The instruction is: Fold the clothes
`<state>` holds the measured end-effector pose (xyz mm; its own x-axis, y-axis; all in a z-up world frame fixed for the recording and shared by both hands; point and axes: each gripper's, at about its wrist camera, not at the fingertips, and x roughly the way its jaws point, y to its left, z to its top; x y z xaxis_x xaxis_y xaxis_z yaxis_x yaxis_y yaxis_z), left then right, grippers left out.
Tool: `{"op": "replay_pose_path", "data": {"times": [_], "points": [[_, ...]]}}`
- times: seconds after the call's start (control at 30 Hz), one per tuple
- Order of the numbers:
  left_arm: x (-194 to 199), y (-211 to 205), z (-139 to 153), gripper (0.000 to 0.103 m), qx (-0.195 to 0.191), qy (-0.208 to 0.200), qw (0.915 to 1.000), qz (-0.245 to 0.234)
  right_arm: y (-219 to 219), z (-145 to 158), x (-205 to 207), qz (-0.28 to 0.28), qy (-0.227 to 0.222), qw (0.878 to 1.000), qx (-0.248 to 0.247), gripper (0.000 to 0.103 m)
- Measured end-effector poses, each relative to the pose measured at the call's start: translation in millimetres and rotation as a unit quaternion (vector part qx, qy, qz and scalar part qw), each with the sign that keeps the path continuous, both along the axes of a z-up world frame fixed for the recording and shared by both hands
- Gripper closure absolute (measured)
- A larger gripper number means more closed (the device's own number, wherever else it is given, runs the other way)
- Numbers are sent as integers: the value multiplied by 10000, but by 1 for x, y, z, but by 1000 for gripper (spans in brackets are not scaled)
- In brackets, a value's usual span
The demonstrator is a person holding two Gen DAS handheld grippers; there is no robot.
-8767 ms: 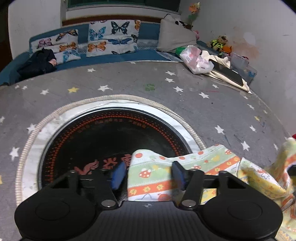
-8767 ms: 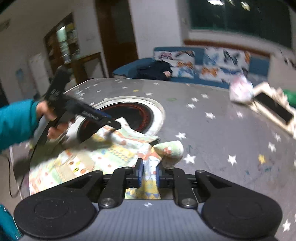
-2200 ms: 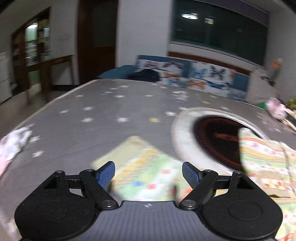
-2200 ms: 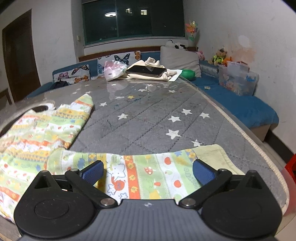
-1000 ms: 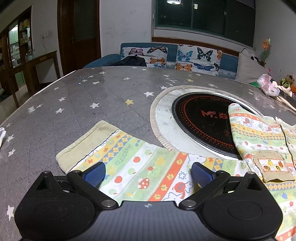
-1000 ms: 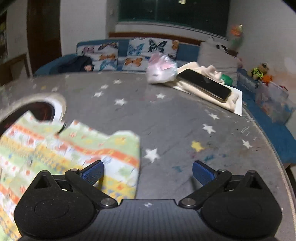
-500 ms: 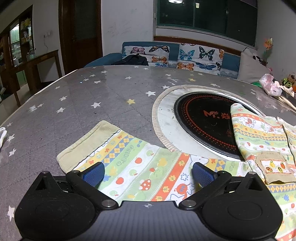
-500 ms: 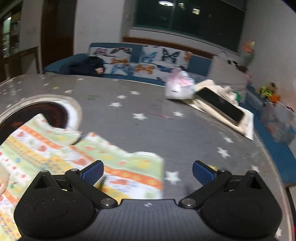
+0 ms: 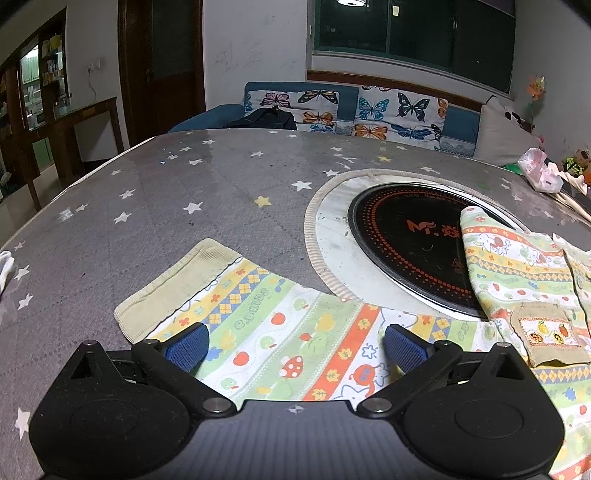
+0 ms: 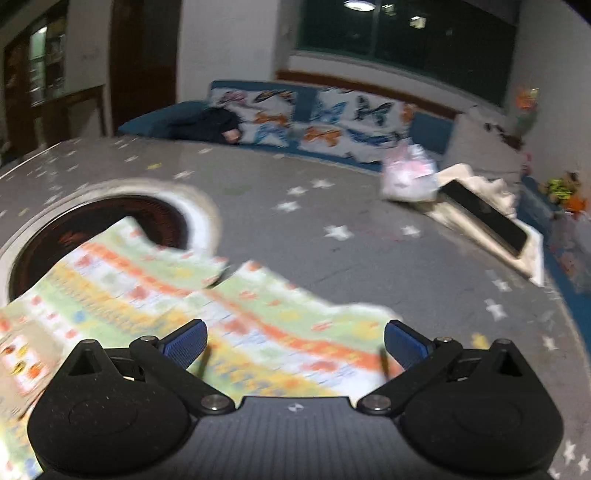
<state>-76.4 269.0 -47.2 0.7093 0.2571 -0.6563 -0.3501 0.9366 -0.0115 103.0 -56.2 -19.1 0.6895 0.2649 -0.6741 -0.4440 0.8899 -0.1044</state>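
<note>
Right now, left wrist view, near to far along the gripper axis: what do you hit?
Open left gripper → striped, fruit-print garment sleeve with beige ribbed cuff → grey star-print table cover → blue sofa with butterfly-print cushions → dark window.

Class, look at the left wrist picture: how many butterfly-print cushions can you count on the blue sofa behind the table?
2. One cushion leans on the sofa back beside the dark bundle; the other cushion sits to its right, next to the plain pillow. The table edge may hide more.
</note>
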Motion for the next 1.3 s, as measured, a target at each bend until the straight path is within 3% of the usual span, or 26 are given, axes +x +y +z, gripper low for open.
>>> {"op": "replay_pose_path", "data": {"times": [0.1, 0.33, 0.57, 0.93, 1.3], "points": [[0, 0, 1, 0, -13, 38, 10000, 9, 8, -11, -7, 179, 108, 9996, -190, 0], [-1, 0, 2, 0, -15, 85, 10000, 13, 7, 1, -37, 558, 196, 9982, 28, 0], [-1, 0, 2, 0, -6, 140, 9999, 30, 7, -9, -76, 1100, 483, 9927, -74, 0], [-4, -4, 9, 0, -19, 185, 9998, 49, -11, -8, -125, 1234, 497, 9911, 0, 0], [-9, -11, 20, 0, -38, 136, 9999, 19, -42, -9, -160, 904, 414, 9947, 276, 0]]}}
